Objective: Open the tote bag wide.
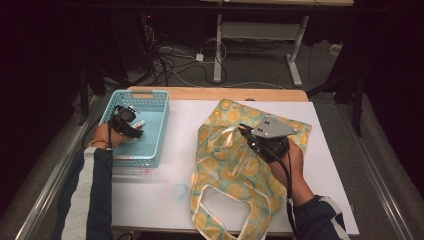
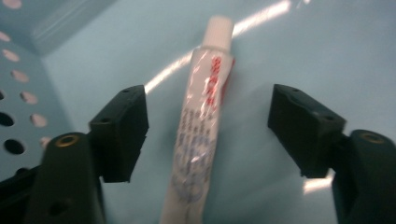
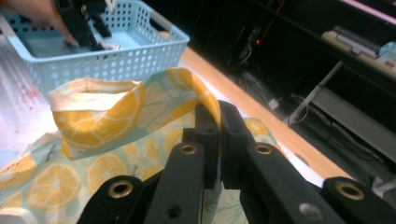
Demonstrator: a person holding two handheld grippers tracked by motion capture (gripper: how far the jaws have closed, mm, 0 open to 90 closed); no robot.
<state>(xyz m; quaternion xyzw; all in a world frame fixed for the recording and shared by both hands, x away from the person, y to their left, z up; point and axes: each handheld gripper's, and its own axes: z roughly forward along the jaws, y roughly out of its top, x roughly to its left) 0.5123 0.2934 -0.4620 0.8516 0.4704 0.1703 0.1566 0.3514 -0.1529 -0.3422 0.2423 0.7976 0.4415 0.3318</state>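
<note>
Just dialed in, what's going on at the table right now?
A person works with a hand-held gripper in each hand. The left hand-held gripper is down inside the blue basket, jaws open on either side of a small white tube lying on the basket floor, not gripping it. The right hand-held gripper is shut on the edge of the lemon-print bag, lifting it.

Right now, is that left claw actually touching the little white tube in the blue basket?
Apart. The left gripper view shows the left gripper open, blue basket floor visible between each jaw and the tube.
</note>
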